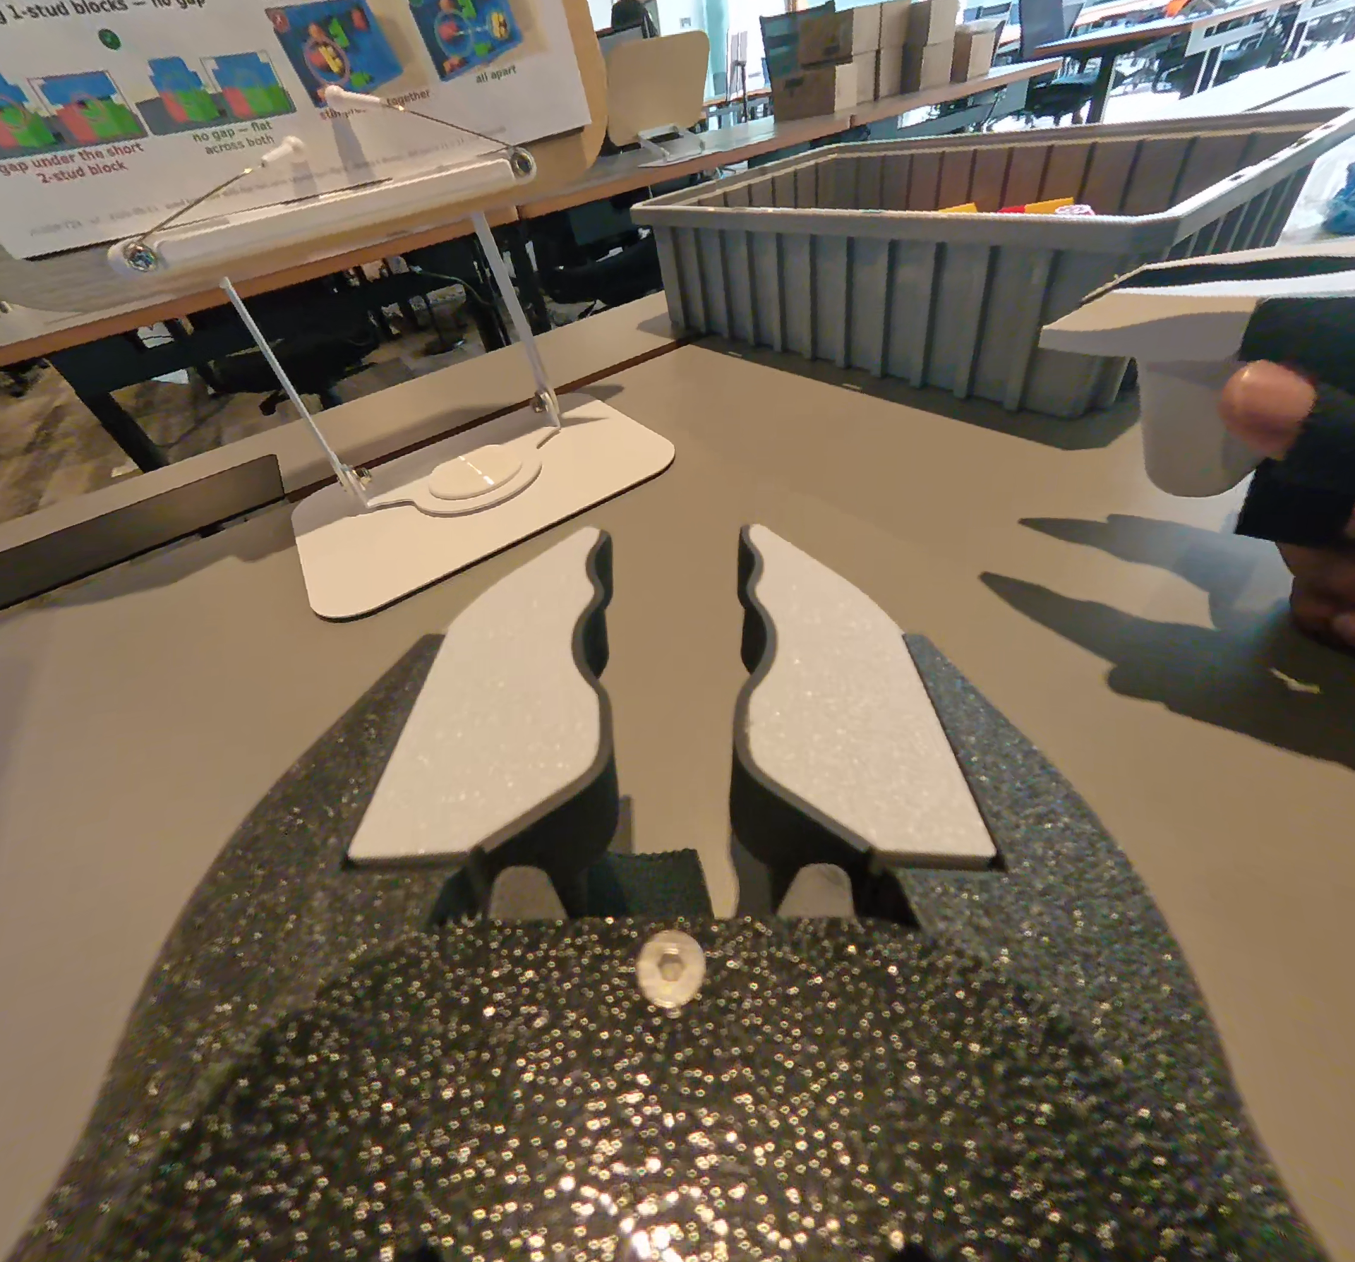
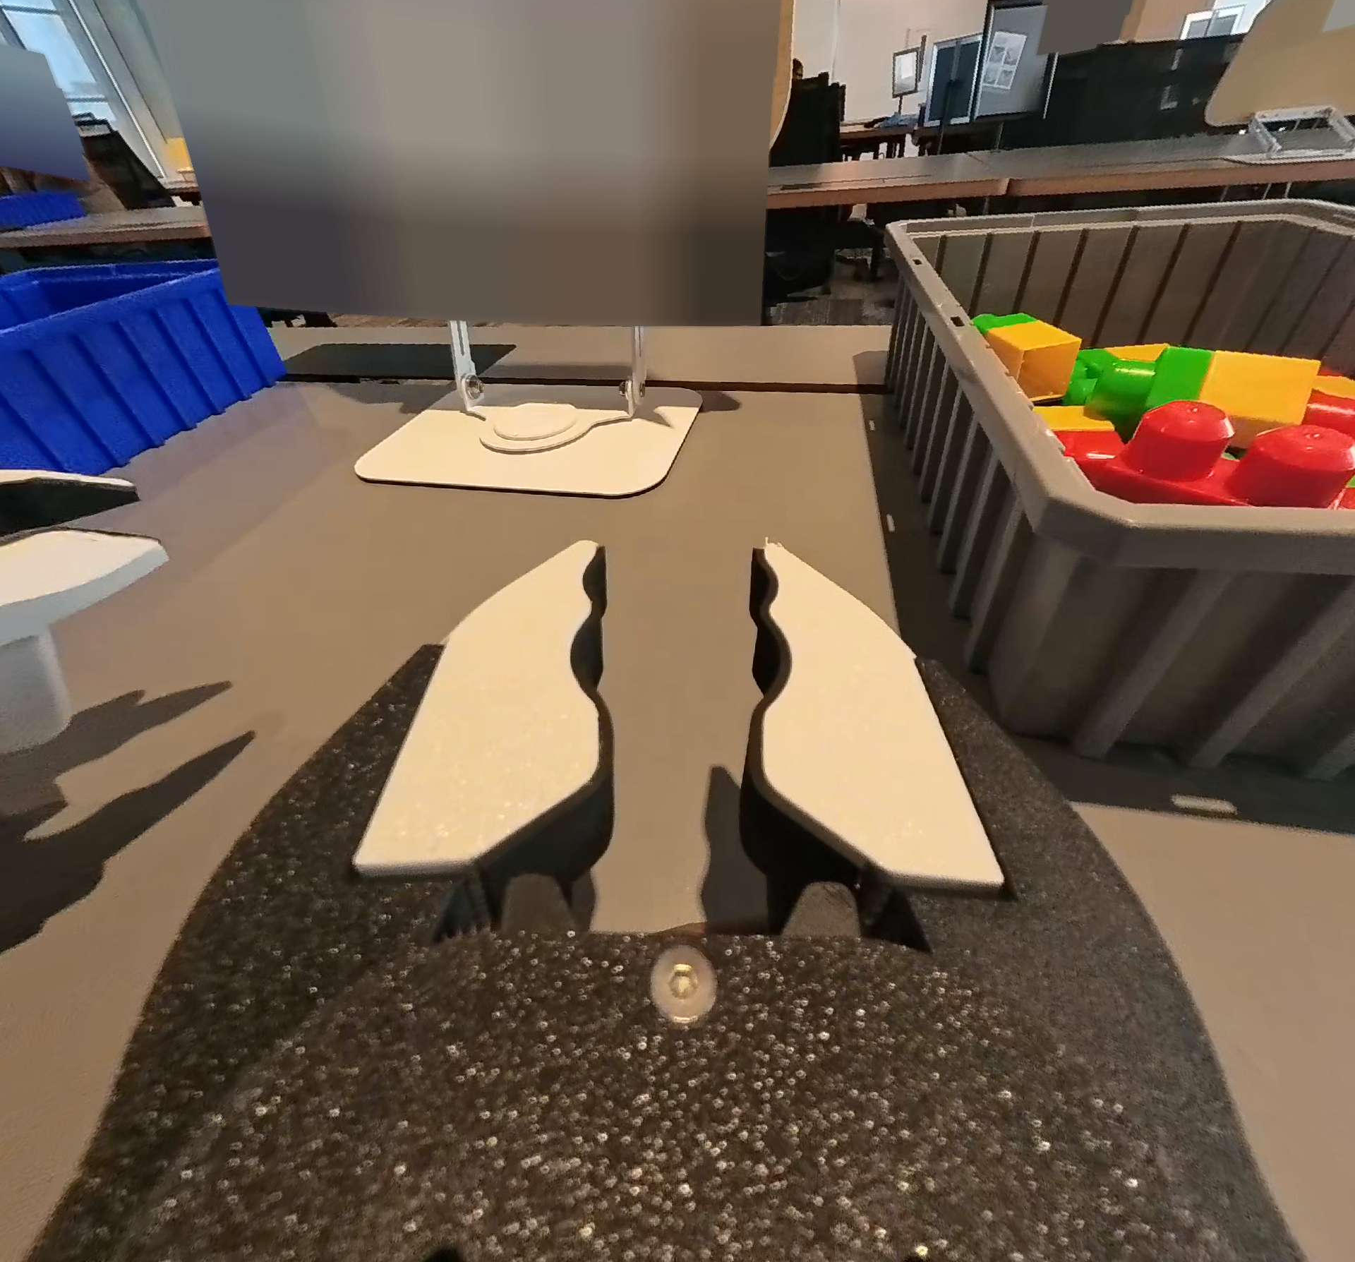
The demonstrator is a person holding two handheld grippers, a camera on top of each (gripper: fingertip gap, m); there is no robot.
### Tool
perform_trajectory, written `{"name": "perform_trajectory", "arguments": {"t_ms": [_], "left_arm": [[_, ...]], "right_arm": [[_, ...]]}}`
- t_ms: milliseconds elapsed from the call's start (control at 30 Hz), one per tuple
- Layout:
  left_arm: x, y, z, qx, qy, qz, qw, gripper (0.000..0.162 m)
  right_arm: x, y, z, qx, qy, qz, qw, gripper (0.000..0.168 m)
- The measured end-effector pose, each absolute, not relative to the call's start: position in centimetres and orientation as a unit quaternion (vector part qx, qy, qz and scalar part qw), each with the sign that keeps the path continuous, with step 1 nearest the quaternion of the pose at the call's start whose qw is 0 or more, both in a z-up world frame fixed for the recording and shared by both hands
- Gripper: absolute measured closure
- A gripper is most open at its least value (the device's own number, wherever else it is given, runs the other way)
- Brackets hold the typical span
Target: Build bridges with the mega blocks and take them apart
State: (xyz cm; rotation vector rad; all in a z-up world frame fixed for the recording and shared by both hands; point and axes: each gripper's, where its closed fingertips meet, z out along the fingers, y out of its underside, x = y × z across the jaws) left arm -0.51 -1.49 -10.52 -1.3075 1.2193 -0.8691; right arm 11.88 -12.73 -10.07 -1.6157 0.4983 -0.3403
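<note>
Right wrist view alone shows mega blocks inside grey bin.

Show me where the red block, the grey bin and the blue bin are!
red block [image 2: 1180, 438]: right wrist view, on a round stud.
grey bin [image 2: 1100, 611]: right wrist view, on its ribbed wall.
blue bin [image 2: 125, 383]: right wrist view, on its side wall.
</note>
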Motion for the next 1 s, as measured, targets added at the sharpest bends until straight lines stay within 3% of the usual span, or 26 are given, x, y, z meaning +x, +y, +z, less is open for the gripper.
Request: {"name": "perform_trajectory", "arguments": {"t_ms": [400,567,700,1000], "left_arm": [[-0.6,-1.3,-10.6,-0.556,0.512,-0.358,0.549,0.13],[-0.4,1.0,-12.5,-0.626,0.497,-0.258,0.543,0.131],[-0.3,1.8,-13.8,-0.661,0.49,-0.19,0.536,0.122],[2.2,0.2,-12.7,-0.7,0.406,-0.26,0.527,0.1]], "right_arm": [[11.9,-12.8,-10.1,-0.711,0.223,-0.147,0.651,0.131],[12.0,-12.9,-10.1,-0.711,0.225,-0.149,0.65,0.131],[12.0,-12.9,-10.1,-0.709,0.226,-0.155,0.65,0.131],[12.0,-12.9,-10.1,-0.709,0.226,-0.158,0.649,0.131]]}}
